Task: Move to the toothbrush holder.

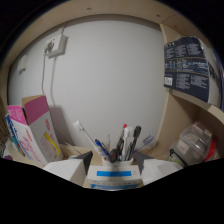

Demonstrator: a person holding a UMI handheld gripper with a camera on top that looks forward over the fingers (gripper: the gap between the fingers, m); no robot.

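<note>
The toothbrush holder (114, 175) is a pale cup with a blue stripe on its front. It stands upright, close in, between my two fingers. Several stick-shaped items rise from it: a white toothbrush (86, 135) leaning left, and blue, red-tipped and black pens or brushes (125, 142). My gripper (114, 161) is open. Its dark fingertips (85, 159) show on either side of the holder's rim, and I cannot tell whether they touch it. The gripper's black body hides the holder's base.
A pink and white carton (37, 127) stands to the left of the holder. A clear plastic container (192, 144) sits to the right, under a wooden shelf carrying a dark printed box (192, 62). A white wall with a socket (57, 46) and a cable lies behind.
</note>
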